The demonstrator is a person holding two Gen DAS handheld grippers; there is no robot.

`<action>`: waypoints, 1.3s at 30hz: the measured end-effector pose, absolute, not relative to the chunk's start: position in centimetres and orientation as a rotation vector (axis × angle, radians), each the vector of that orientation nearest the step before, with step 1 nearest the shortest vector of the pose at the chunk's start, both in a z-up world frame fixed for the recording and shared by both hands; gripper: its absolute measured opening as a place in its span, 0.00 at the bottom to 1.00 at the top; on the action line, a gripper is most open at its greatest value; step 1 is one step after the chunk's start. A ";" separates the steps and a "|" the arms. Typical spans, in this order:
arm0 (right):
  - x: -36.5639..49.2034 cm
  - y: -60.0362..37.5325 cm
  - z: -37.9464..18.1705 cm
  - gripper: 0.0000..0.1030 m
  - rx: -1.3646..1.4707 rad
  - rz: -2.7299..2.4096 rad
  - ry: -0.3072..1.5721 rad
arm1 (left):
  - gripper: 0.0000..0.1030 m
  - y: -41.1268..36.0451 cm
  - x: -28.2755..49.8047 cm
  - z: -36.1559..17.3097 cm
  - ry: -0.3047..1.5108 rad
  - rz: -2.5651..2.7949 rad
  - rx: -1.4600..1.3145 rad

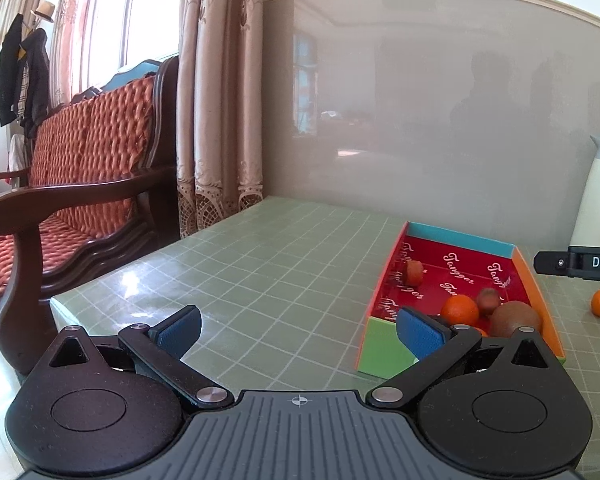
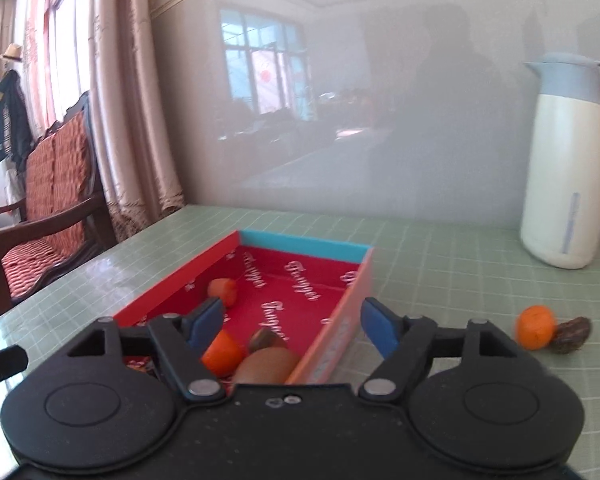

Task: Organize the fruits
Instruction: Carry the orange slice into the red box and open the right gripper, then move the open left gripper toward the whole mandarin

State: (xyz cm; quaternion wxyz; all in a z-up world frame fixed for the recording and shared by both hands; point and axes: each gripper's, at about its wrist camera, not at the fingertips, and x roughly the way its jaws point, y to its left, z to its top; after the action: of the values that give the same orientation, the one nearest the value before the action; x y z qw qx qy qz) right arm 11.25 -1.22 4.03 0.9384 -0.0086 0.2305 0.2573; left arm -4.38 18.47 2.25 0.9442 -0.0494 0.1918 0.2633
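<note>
Fruit lies in the tray (image 2: 336,344): kiwi (image 2: 266,366), oranges (image 2: 220,352). Right gripper (image 2: 290,322) gapes empty over its wall; left gripper (image 1: 298,330) is spread wide, empty.

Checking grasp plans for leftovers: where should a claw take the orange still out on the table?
Grip the orange across its round middle, one pad front, one behind, descending from above: a dark brown fruit touches its right side, so that flank is blocked.
</note>
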 end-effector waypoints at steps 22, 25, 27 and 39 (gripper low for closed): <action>11.1 -16.4 3.5 1.00 -0.012 -0.022 0.490 | 1.00 7.4 0.5 1.7 0.390 0.300 0.014; 10.6 -18.4 3.6 1.00 -0.009 -0.083 0.476 | 1.00 5.9 1.3 1.6 0.390 0.264 0.033; 10.3 -19.6 3.6 1.00 -0.005 -0.117 0.474 | 1.00 5.1 1.8 1.5 0.397 0.242 0.042; 8.4 -26.3 3.5 1.00 0.054 -0.284 0.453 | 1.00 0.2 5.1 0.9 0.448 0.084 0.096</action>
State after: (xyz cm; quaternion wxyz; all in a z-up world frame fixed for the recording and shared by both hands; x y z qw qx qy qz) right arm 8.42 -26.32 3.52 0.9641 0.0269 0.2237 -0.1405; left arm 5.10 0.19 0.90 0.9730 0.0476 0.2218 0.0415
